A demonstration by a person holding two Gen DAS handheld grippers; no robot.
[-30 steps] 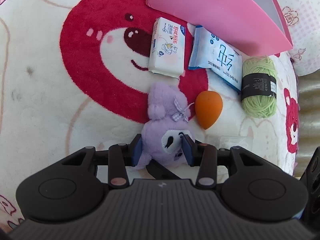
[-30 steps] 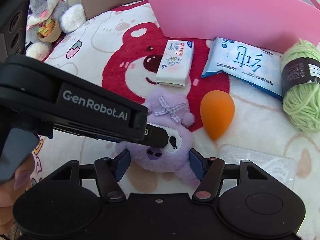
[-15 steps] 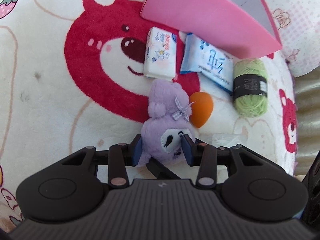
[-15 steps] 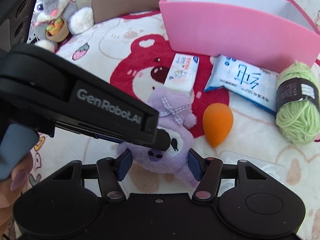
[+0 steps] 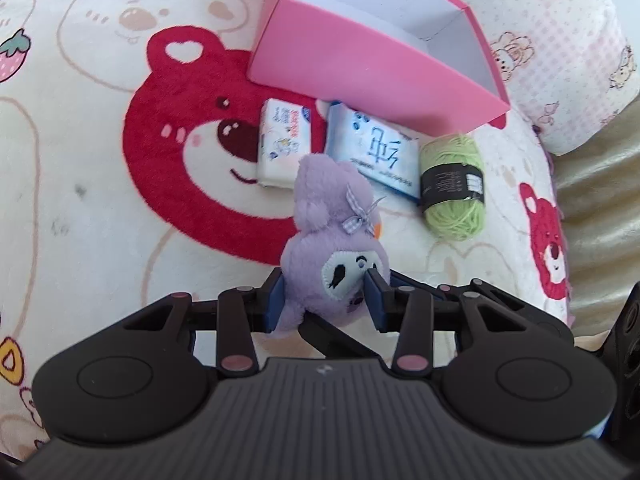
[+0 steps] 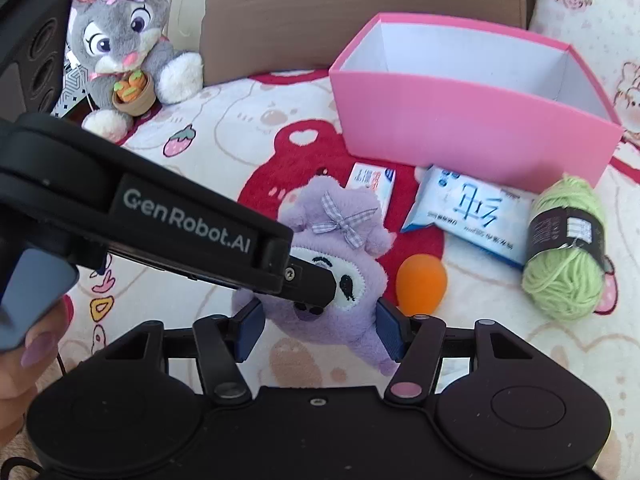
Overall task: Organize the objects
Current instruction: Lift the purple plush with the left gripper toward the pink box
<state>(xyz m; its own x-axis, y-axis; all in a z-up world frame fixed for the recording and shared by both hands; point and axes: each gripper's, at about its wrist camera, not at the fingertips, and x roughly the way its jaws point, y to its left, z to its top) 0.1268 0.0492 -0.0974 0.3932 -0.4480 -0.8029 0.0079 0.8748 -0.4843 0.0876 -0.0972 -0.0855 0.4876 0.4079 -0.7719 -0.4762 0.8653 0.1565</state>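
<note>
My left gripper [image 5: 326,294] is shut on a purple plush toy [image 5: 334,216] and holds it above the bear blanket. In the right wrist view the left gripper's body [image 6: 160,224] crosses from the left, its tip on the plush toy [image 6: 340,248]. My right gripper [image 6: 318,330] is open, its pads on either side of the plush but apart from it. The empty pink box [image 5: 372,68] stands beyond, open at the top; it also shows in the right wrist view [image 6: 460,136].
On the blanket lie a white tissue pack [image 5: 282,144], a blue wipes pack [image 5: 372,152], a green yarn ball [image 5: 454,188] and an orange sponge [image 6: 420,280]. A grey bunny plush [image 6: 124,48] sits at the back left against a brown cushion [image 6: 360,8].
The left gripper has lifted the purple plush off the blanket and raised it toward the pink box. The right gripper rose with it and stayed open.
</note>
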